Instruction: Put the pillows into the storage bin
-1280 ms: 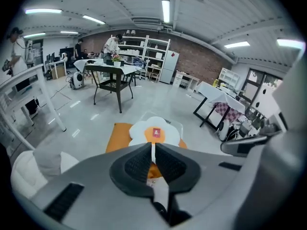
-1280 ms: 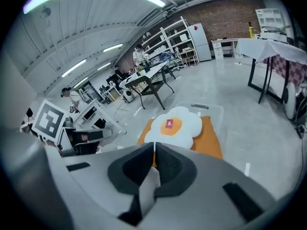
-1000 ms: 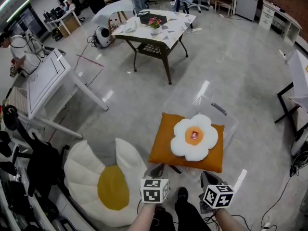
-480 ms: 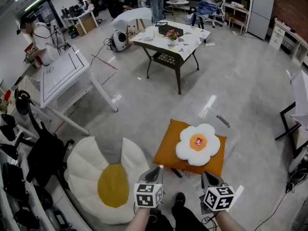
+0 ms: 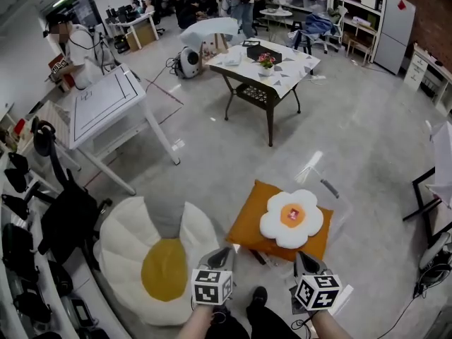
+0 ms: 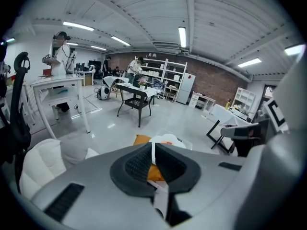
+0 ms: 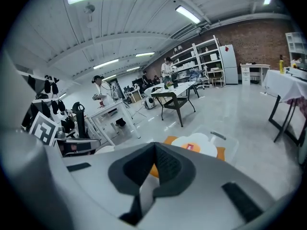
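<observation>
An orange square pillow (image 5: 254, 221) lies in a clear storage bin (image 5: 332, 189) on the floor, and a small white flower pillow (image 5: 291, 218) with an orange centre rests on top of it. To the left on the floor lies a large white flower cushion (image 5: 155, 263) with a yellow centre. My left gripper (image 5: 227, 250) is shut and empty, hanging near the orange pillow's near left corner. My right gripper (image 5: 299, 257) is shut and empty, near the bin's front edge. Both gripper views show the orange pillow (image 6: 143, 139) (image 7: 171, 140) and the flower pillow (image 6: 168, 140) (image 7: 194, 145) just beyond the closed jaws.
A white drafting table (image 5: 106, 108) stands to the left, with a black office chair (image 5: 60, 217) in front of it. A dark-legged table (image 5: 265, 69) with a flower pot stands farther back. A black table leg frame (image 5: 424, 196) is at the right edge. People stand at the far desks.
The head view has tilted up and drifted, so the bin and pillows sit lower right in the picture. Both grippers stay shut and hold their place near the bottom edge.
</observation>
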`<act>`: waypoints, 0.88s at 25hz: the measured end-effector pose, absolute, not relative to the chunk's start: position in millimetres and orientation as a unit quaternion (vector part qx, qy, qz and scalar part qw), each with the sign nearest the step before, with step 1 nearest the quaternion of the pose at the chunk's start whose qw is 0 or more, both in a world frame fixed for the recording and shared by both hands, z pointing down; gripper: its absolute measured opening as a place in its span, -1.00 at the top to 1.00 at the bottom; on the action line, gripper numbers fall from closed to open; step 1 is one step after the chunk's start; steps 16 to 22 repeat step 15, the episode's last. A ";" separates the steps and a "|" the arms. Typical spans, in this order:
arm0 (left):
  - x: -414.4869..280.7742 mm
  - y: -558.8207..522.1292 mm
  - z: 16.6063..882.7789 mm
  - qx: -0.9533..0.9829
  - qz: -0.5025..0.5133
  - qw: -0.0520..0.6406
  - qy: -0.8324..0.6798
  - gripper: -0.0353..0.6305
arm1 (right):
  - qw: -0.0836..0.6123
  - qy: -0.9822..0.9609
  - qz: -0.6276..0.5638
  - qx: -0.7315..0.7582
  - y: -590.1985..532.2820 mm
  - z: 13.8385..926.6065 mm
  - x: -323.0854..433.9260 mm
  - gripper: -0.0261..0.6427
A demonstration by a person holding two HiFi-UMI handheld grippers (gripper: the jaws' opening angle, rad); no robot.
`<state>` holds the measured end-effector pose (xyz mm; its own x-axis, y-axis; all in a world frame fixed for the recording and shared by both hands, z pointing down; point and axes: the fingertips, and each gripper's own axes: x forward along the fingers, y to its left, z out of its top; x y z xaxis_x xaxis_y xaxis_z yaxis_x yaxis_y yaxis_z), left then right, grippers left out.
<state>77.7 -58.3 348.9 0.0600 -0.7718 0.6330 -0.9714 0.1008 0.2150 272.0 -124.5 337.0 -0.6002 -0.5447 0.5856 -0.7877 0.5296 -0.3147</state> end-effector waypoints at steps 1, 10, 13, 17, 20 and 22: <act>76.8 -57.8 347.1 0.651 0.153 0.322 -0.670 0.83 | 0.213 -0.850 0.280 0.392 -126.1 333.1 271.4 0.92; 73.5 -62.6 322.8 0.650 0.127 0.314 -0.681 0.83 | 0.212 -0.867 0.250 0.376 -129.1 311.2 264.3 0.92; 72.9 -64.9 317.5 0.651 0.121 0.308 -0.683 0.83 | 0.209 -0.873 0.239 0.371 -130.9 306.3 259.4 0.92; 72.1 -66.7 314.4 0.651 0.117 0.303 -0.686 0.83 | 0.206 -0.876 0.233 0.367 -132.3 303.3 255.6 0.92; 72.1 -66.7 314.4 0.651 0.117 0.303 -0.686 0.83 | 0.206 -0.876 0.233 0.367 -132.3 303.3 255.6 0.92; 72.1 -66.7 314.4 0.651 0.117 0.303 -0.686 0.83 | 0.206 -0.876 0.233 0.367 -132.3 303.3 255.6 0.92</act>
